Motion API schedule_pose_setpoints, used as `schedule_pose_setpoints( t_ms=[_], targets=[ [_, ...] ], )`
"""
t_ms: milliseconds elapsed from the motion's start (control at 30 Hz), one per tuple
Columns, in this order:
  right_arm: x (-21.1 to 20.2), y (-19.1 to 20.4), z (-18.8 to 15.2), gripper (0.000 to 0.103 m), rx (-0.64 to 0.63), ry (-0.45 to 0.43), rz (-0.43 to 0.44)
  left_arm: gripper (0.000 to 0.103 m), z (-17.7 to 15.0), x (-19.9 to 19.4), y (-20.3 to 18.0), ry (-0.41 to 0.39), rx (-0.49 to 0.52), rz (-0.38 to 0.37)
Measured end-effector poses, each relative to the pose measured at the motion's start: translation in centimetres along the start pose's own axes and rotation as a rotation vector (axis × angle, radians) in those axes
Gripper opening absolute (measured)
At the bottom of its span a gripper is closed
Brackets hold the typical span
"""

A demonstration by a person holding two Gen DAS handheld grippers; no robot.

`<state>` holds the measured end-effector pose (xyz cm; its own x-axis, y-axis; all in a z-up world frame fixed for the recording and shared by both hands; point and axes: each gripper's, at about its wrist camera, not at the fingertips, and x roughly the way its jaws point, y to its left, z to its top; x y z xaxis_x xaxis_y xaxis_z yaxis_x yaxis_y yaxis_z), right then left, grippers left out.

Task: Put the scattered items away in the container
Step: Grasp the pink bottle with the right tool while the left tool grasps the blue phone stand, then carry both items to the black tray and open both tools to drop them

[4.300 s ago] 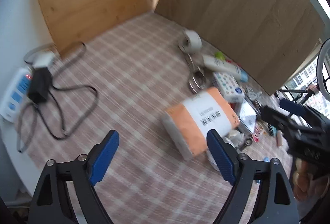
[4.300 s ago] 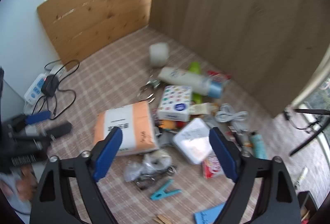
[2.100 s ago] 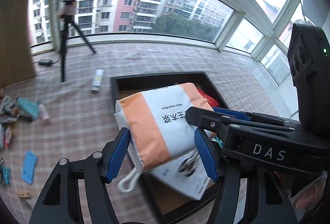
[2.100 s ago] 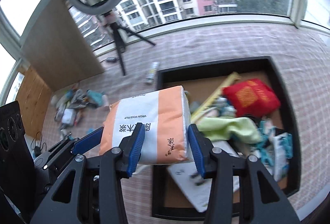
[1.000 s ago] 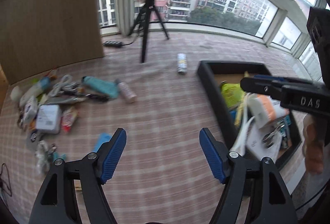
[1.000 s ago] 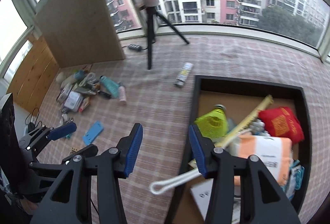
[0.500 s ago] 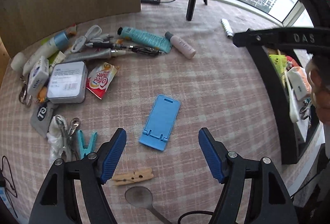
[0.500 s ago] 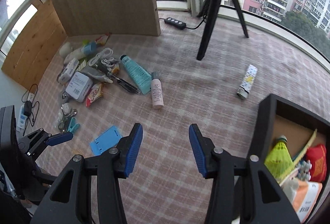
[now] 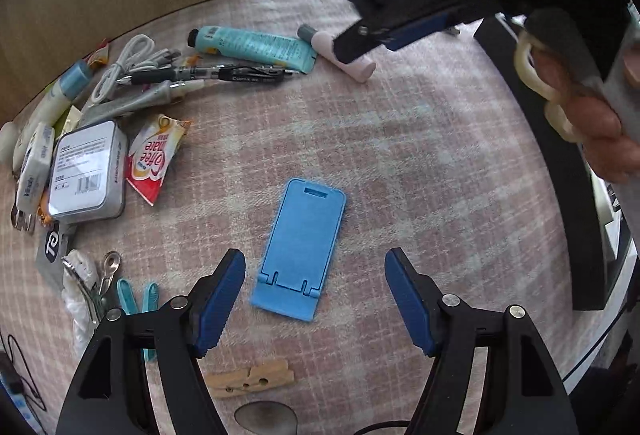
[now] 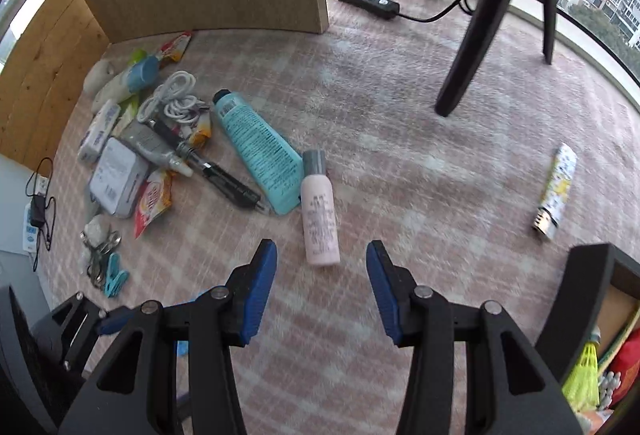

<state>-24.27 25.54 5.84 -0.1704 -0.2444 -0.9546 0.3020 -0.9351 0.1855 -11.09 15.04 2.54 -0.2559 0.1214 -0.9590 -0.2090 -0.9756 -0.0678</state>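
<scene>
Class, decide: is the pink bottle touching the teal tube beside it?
Touching. The right wrist view shows the pink bottle shoulder lying against the teal tube crimped end, with no carpet between.

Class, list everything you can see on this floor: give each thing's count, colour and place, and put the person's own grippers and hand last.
phone stand: 1, blue, flat between the left fingers.
pink bottle: 1, grey cap, ahead of the right gripper.
teal tube: 1, beside the bottle.
black pen: 1, by the tube.
white cable: 1, coiled, in the pile.
tin: 1, silver, left.
snack sachet: 1, red-yellow, beside the tin.
wooden peg: 1, near edge.
teal peg: 1, left.
container: 1, black, right.
left gripper: open.
right gripper: open.
hand: 1, holding the right gripper.
</scene>
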Motion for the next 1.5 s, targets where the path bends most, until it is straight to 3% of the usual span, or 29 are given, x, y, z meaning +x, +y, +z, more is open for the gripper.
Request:
schedule_pose_setpoints(
  t_ms=[167,333,500,533,600,700,1033,1233,1267,1500],
  targets=[
    [1.1,0.5,0.7,0.046,-0.009,0.016,-0.006,0.054,0.2,1.0,0.6,0.031,-0.010,0.019],
    [1.9,0.8,1.0,0.046,-0.023,0.030,-0.011,0.051,0.3,1.1,0.5,0.024,0.009,0.016],
    [2.5,1.1,0.7,0.045,-0.041,0.044,-0.020,0.037,0.2,0.9,0.4,0.018,0.014,0.008],
    [2.6,1.0,0.7,0.044,-0.041,0.044,-0.022,0.036,0.2,1.0,0.3,0.018,0.015,0.010],
    [2.6,1.0,0.7,0.030,-0.040,0.044,-0.033,0.036,0.2,1.0,0.2,0.014,0.019,0.017],
    [2.6,0.6,0.4,0.020,-0.022,0.049,-0.024,0.035,0.1,1.0,0.1,0.006,0.005,0.021],
    [0.9,-1.0,-0.3,0.020,0.046,0.010,0.010,0.034,0.2,-0.1,0.3,-0.024,-0.044,0.017],
    [-3.3,-3.3,-1.9,0.020,0.087,-0.049,0.032,0.033,2.2,-2.0,-0.6,-0.071,-0.034,0.003],
    [-4.4,-4.2,-2.4,0.020,0.094,-0.061,0.033,0.006,2.6,-2.3,-0.9,-0.075,-0.029,-0.006],
    [-9.2,-7.4,-4.9,0.020,0.159,-0.149,0.029,0.000,5.2,-2.0,-3.5,-0.088,0.000,-0.019]
  ],
)
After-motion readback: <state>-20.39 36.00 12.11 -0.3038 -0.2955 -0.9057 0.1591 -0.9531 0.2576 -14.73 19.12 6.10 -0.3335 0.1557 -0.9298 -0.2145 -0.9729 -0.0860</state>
